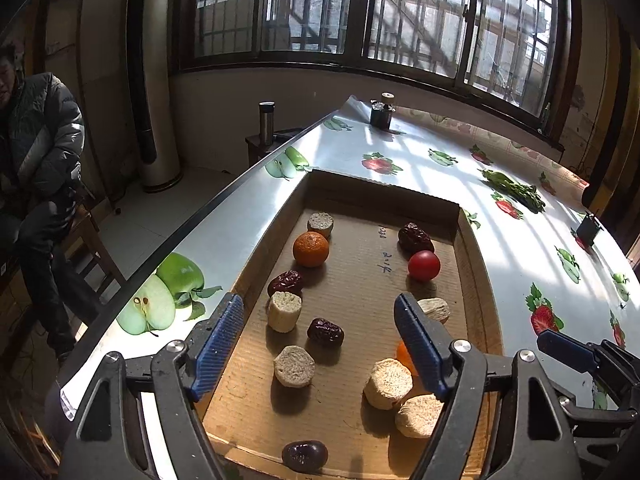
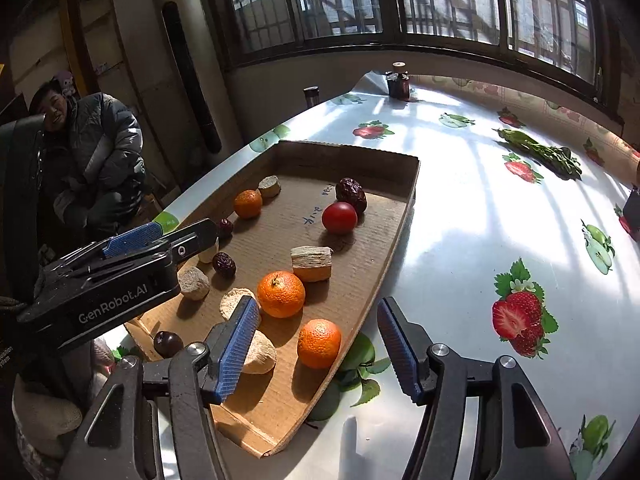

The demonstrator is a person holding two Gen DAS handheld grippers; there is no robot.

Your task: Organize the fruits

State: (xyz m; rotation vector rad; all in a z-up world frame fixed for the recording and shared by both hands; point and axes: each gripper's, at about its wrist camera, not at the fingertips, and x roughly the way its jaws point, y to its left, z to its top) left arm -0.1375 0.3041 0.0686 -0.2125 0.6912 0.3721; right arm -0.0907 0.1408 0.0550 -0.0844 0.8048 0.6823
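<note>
Both pairs of tongs are seen standing wide with nothing between the pads. No earlier view is given, so only that is stated.

Beneath the left tongs (image 1: 320,344) the cardboard tray (image 1: 280,208) is laid on the desk (image 1: 520,248), its long axis running away from the tongs toward the window. To the left of these tongs' gap lie a mandarin (image 1: 311,249), a red date (image 1: 285,282) and a pale cut chunk (image 1: 284,311); inside the gap, a second date (image 1: 325,332), its long axis slanting across the tray. To the right, a tomato (image 1: 424,265) is found near the far right wall.

Just ahead of the right tongs (image 2: 316,344), a mandarin (image 2: 319,343) sits at the tray's near right edge, and another (image 2: 281,294) lies beyond it.

A risk is judged here: round fruit could be nudged and rolled over the low right wall by a closing pad, and the right tongs' left pad, close over a pale chunk (image 2: 260,354), could catch it instead.
</note>
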